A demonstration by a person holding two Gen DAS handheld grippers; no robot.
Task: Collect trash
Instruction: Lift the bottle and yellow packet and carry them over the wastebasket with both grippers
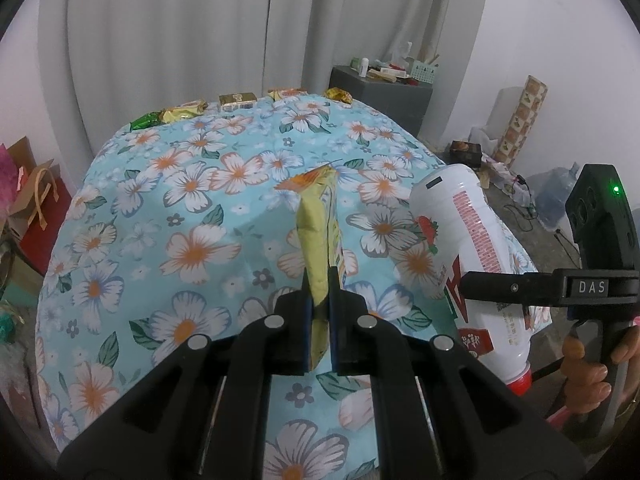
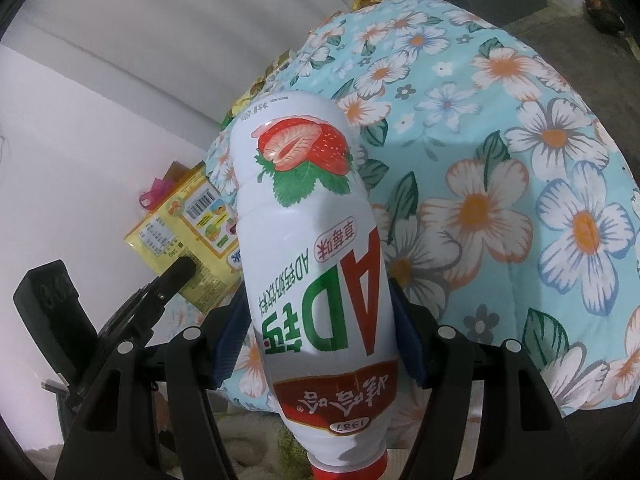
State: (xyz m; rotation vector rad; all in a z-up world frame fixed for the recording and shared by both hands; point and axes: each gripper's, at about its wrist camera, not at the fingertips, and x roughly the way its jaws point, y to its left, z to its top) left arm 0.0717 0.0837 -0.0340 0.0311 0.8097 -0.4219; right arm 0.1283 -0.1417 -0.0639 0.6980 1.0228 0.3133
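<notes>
— Both tongs are full: left gripper [image 1: 320,300] pinches the packet [image 1: 320,232], right gripper [image 2: 320,332] clamps the bottle [image 2: 312,240], both lifted over the table [image 1: 160,208].
— So carrying's next; I see no bin, and wrappers [image 1: 180,114] remain.

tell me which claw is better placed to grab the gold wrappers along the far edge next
Neither yet: the left claw is shut on the yellow packet and the right claw holds the strawberry milk bottle. The wrappers face the left claw.

dim even indoor light, soft shadows, strong fisheye edge distortion.
</notes>
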